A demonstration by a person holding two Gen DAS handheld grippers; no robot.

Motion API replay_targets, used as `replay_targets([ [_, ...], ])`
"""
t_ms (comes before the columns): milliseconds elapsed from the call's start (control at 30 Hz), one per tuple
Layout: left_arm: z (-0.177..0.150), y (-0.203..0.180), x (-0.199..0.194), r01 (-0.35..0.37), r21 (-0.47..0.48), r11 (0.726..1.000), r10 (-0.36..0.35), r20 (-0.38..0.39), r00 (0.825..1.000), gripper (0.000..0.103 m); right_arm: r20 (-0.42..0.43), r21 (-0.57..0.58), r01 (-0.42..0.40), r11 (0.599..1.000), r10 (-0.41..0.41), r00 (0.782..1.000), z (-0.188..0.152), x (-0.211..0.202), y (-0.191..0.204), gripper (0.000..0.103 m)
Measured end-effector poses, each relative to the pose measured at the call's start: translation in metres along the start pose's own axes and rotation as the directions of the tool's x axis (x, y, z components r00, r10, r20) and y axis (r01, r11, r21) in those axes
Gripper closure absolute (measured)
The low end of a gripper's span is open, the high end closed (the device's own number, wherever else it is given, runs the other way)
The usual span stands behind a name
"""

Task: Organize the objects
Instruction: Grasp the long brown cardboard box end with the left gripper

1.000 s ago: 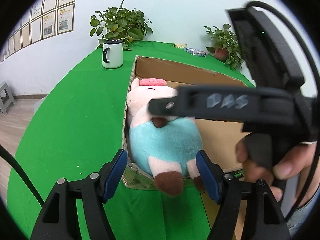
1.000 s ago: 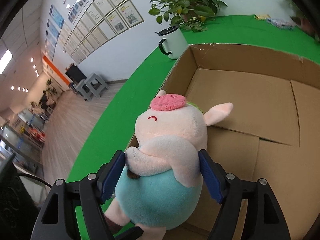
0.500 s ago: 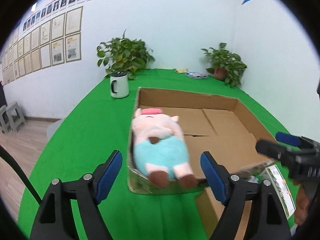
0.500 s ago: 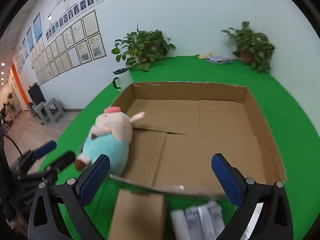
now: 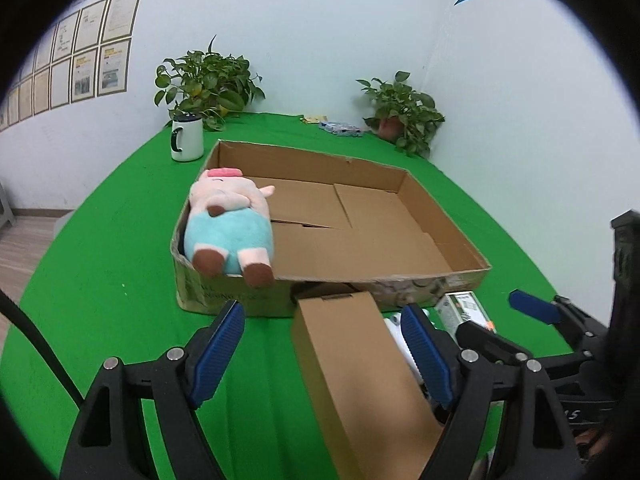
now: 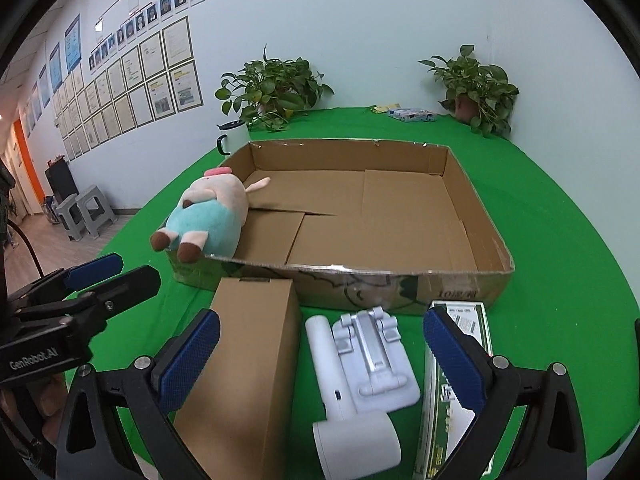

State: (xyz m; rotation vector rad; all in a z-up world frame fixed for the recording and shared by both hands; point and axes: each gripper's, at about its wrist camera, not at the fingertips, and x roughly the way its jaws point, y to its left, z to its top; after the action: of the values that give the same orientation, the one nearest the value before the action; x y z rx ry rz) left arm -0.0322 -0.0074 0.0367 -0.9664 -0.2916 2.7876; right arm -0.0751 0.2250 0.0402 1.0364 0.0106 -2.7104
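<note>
Green tabletop (image 6: 560, 240) bears cardboard tray (image 6: 460, 280) holding plush pig (image 6: 208, 216); both tongs released.

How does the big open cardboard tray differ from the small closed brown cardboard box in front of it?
The big open cardboard tray is wide, shallow and topless, holding a plush pig; the small closed brown cardboard box is narrow, sealed and lies outside it. The tray's front wall is printed; the box is plain. Both rest on the green tablecloth.

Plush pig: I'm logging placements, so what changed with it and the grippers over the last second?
Both grippers let go of the plush pig and drew back toward the near table edge, jaws now open and empty. The pig lies in the cardboard box, feet over its near wall. Box and mug stayed put.
</note>
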Motion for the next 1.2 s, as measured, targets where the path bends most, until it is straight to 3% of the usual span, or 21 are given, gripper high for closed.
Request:
replay_targets([
  [167, -0.022, -0.004, -0.011, 0.05, -0.021, 0.999, -0.05, -0.038, 0.998, 0.023, -0.025, -0.017, -0.127, 0.992, 0.127, 0.992, -0.028, -0.011, -0.002, 0.001],
  [367, -0.057, -0.002, -0.002, 0.119, -0.071, 0.99, -0.127, -0.124, 0.984, 0.023, -0.139, -0.073, -0.296, 0.953, 0.284, 0.949, -0.086, -0.023, 0.025, 0.001],
  [433, -0.068, 0.003, 0.005, 0.145, -0.11, 0.983, -0.162, -0.156, 0.974, 0.024, -0.16, -0.094, -0.306, 0.947, 0.289, 0.944, -0.095, -0.024, 0.035, 0.001],
  [500, -0.076, 0.005, 0.012, 0.161, -0.127, 0.979, -0.182, -0.179, 0.967, 0.032, -0.176, -0.117, -0.304, 0.945, 0.282, 0.943, -0.105, -0.025, 0.048, 0.001],
  [600, -0.085, 0.006, 0.02, 0.18, -0.144, 0.973, -0.208, -0.206, 0.956, 0.033, -0.205, -0.133, -0.282, 0.95, 0.252, 0.946, -0.115, -0.021, 0.064, 0.001],
  [733, -0.093, 0.008, 0.028, 0.22, -0.177, 0.959, -0.257, -0.219, 0.941, 0.04, -0.237, -0.196, -0.252, 0.948, 0.204, 0.95, -0.12, -0.015, 0.08, 0.003],
  [900, -0.102, 0.01, 0.03, 0.241, -0.193, 0.951, -0.283, -0.225, 0.932, 0.042, -0.251, -0.243, -0.208, 0.948, 0.146, 0.957, -0.127, -0.003, 0.097, 0.009],
  [1033, -0.104, 0.018, 0.027, 0.245, -0.209, 0.947, -0.289, -0.215, 0.933, 0.042, -0.239, -0.199, -0.224, 0.954, 0.175, 0.955, -0.121, -0.002, 0.092, 0.018],
  [1133, -0.103, 0.026, 0.022, 0.249, -0.238, 0.939, -0.298, -0.2, 0.934, 0.041, -0.238, -0.129, -0.257, 0.958, 0.222, 0.946, -0.117, 0.0, 0.086, 0.018],
  [1200, -0.103, 0.033, 0.02, 0.248, -0.274, 0.929, -0.306, -0.195, 0.932, 0.034, -0.236, -0.06, -0.294, 0.954, 0.273, 0.933, -0.114, 0.002, 0.078, 0.02],
])
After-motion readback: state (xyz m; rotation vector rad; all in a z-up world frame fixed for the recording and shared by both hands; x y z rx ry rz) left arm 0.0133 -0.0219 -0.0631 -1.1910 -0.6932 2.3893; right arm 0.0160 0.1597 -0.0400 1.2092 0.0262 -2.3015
